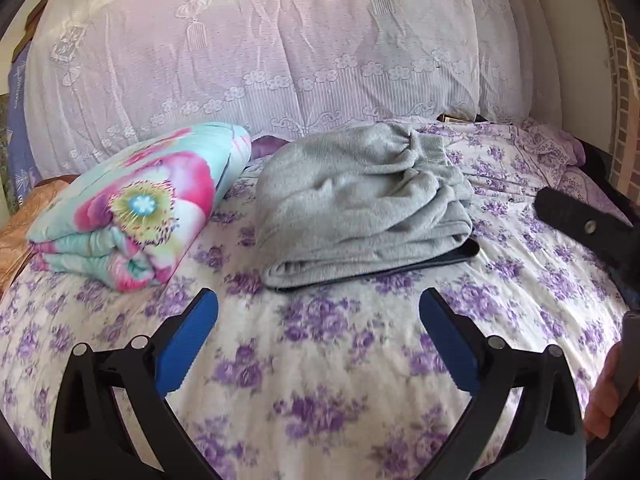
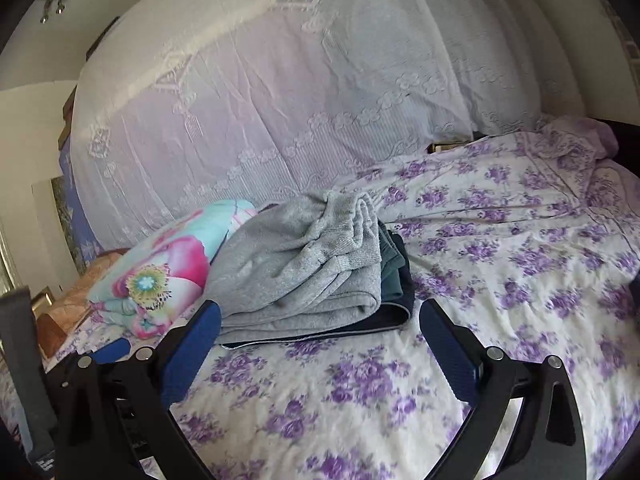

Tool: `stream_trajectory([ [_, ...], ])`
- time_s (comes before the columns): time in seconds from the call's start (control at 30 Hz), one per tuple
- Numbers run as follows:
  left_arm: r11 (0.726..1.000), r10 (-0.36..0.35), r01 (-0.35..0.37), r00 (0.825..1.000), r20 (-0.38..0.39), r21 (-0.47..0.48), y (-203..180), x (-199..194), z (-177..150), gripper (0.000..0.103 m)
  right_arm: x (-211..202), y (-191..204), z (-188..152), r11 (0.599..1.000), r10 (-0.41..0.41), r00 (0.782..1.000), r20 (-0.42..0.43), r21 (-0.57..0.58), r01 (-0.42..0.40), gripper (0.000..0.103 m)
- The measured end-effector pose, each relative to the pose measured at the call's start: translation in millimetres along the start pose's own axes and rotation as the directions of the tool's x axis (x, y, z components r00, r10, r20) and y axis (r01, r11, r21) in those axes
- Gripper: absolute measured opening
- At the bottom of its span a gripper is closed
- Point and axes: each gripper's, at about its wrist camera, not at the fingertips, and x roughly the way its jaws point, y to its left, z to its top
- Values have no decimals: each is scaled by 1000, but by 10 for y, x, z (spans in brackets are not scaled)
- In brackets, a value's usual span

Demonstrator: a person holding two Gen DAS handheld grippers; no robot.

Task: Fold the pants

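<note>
Grey fleece pants [image 1: 356, 200] lie folded on top of darker folded garments [image 1: 440, 262] on the bed, waistband to the right. They also show in the right wrist view [image 2: 296, 268], with the dark garments [image 2: 394, 280] under them. My left gripper [image 1: 318, 304] is open and empty, above the sheet just in front of the stack. My right gripper [image 2: 320, 316] is open and empty, near the front edge of the stack. Part of the right gripper's body shows at the right of the left wrist view [image 1: 580, 220].
The bed has a purple floral sheet [image 1: 320, 380]. A folded floral quilt [image 1: 136, 204] lies left of the stack, also in the right wrist view [image 2: 168, 268]. A large lace-covered pile [image 1: 260, 40] rises behind. A dark small object [image 2: 444, 146] lies at its base.
</note>
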Motion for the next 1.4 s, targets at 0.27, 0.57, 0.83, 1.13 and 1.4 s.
stream_trajectory([
  [0.27,999,45,-45,999,3,10,91,-313,-290,98,-343,12,-244,999,-39,996,83,-13,40,100],
  [0.57,1000,23,-23,993,112,0,88,-597,-166,98,-639,77,-334,997,-43,990,137,-54,51,100],
  [0.83,999,-19,23,993,114,-30,77,-650,-163,98,-681,252,-350,990,-23,989,149,-132,43,100],
  [1.13,999,-38,41,994,103,-31,31,-659,-169,98,-702,289,-353,988,-22,987,157,-150,46,100],
  [1.4,986,-119,126,991,63,-109,119,-604,-179,98,-697,302,-358,985,-21,988,153,-165,46,100],
])
